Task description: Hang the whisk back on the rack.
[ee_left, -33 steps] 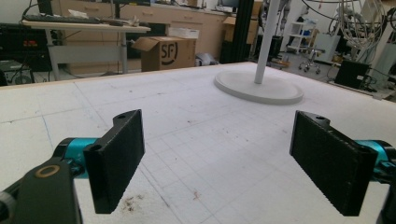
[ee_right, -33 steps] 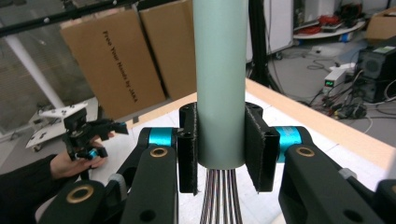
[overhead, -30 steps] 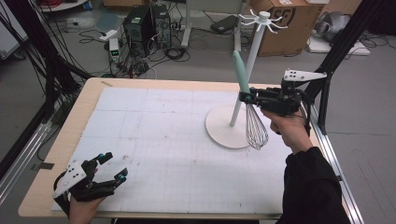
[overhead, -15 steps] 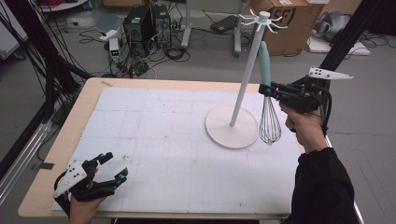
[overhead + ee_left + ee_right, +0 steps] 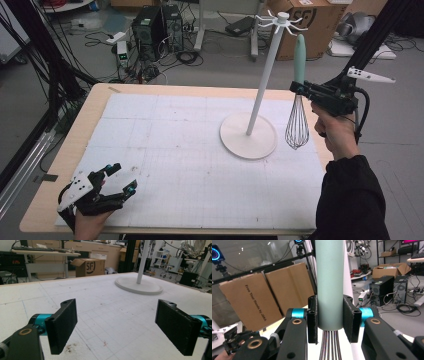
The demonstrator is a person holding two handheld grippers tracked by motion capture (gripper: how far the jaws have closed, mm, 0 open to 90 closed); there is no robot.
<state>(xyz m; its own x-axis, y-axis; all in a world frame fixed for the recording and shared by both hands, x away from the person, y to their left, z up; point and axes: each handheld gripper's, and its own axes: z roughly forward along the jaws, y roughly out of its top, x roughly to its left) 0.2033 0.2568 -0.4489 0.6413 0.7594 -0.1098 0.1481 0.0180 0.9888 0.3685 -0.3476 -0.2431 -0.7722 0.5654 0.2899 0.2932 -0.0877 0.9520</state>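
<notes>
A whisk (image 5: 298, 102) with a pale green handle (image 5: 329, 282) and wire loops hangs upright in the air, to the right of the white hook stand (image 5: 265, 85). My right gripper (image 5: 299, 88) is shut on the handle's lower end, as the right gripper view shows (image 5: 329, 322). The wire head (image 5: 296, 131) dangles beside the stand's round base (image 5: 248, 136). The stand's hooks (image 5: 280, 20) at the top are bare. My left gripper (image 5: 124, 181) rests at the table's near left corner, open, with nothing between its pads (image 5: 62, 325).
The table (image 5: 65, 165) carries a white gridded mat (image 5: 175, 145). Cardboard boxes (image 5: 320, 20), computer towers (image 5: 150, 25) and cables lie on the floor beyond the far edge. A black frame post stands at the right.
My right gripper has lifted the whisk and carried it rightward, from in front of the stand's pole to its right side. The left gripper has stayed still.
</notes>
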